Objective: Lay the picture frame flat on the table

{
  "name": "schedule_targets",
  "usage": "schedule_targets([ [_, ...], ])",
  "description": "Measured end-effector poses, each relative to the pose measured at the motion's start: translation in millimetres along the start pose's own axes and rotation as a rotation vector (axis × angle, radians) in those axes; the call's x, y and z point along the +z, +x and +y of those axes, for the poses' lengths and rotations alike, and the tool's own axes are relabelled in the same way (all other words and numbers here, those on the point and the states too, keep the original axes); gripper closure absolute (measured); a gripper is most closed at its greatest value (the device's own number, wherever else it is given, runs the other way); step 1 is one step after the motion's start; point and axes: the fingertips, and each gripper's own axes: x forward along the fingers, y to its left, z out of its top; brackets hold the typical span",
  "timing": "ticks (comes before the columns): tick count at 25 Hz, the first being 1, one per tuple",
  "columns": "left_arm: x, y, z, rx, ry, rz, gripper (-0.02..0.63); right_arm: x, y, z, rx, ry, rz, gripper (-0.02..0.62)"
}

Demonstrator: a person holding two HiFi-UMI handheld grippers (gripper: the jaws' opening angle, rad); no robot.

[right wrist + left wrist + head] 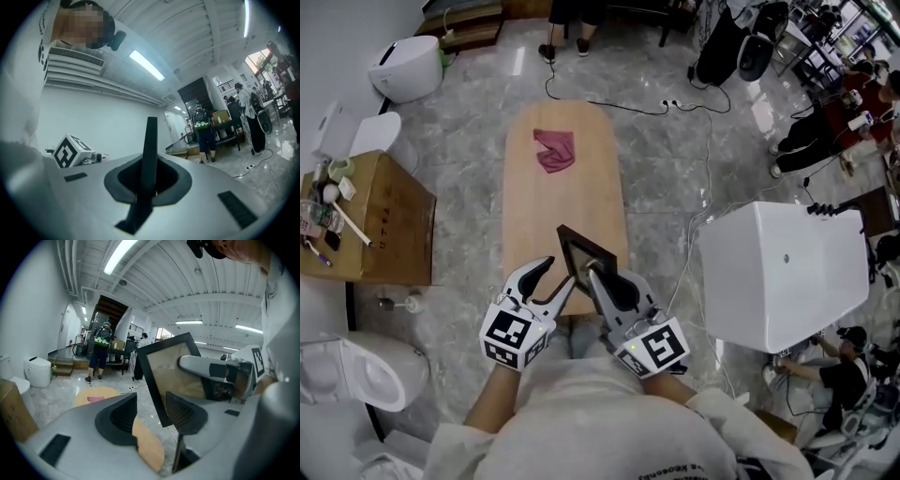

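A black picture frame (581, 255) with a brown face stands tilted above the near end of the long wooden table (562, 197). My right gripper (602, 277) is shut on the frame's lower edge; in the right gripper view the frame (150, 145) shows edge-on, pinched between the pads of that gripper (149, 176). Just to the frame's left my left gripper (555, 278) is open. In the left gripper view the frame (173, 366) rises behind the right jaw of the left gripper (150, 411), and nothing presses on the pads. The right gripper (211, 373) shows across the frame.
A crumpled pink cloth (555, 150) lies on the table's far half. A wooden crate (384, 220) with small items stands left, a large white box (783, 272) right. Toilets (347, 375) sit at the left. Cables cross the floor, and people stand at the back.
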Motion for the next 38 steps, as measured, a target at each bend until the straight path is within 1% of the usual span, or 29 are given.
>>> schedule_targets([
  [10, -14.3, 9.3, 6.7, 0.011, -0.043, 0.016, 0.417, -17.5, 1.0, -4.1, 0.06, 0.011, 0.023, 0.569],
  [13, -20.8, 12.8, 8.7, -0.005, -0.08, 0.019, 0.417, -24.9, 2.5, -5.8, 0.079, 0.017, 0.027, 0.569],
  [18, -34.0, 16.1, 25.0, -0.018, -0.142, 0.022, 0.419, -40.6, 16.1, -7.8, 0.12, 0.034, 0.03, 0.569],
  [24, -56.0, 18.8, 33.8, -0.033, -0.186, 0.026, 0.419, -62.7, 20.6, -7.0, 0.153, 0.044, 0.044, 0.569],
  [31, -76.4, 29.5, 40.1, -0.047, -0.203, 0.037, 0.419, -83.0, 23.7, -15.6, 0.174, 0.07, 0.04, 0.569],
  [35, -91.9, 35.1, 41.9, -0.062, -0.227, 0.042, 0.425, -100.2, 23.8, -19.9, 0.182, 0.089, 0.06, 0.569],
  [38, -102.5, 38.2, 40.3, -0.096, -0.249, 0.031, 0.46, -112.7, 24.3, -23.0, 0.195, 0.113, 0.066, 0.569],
])
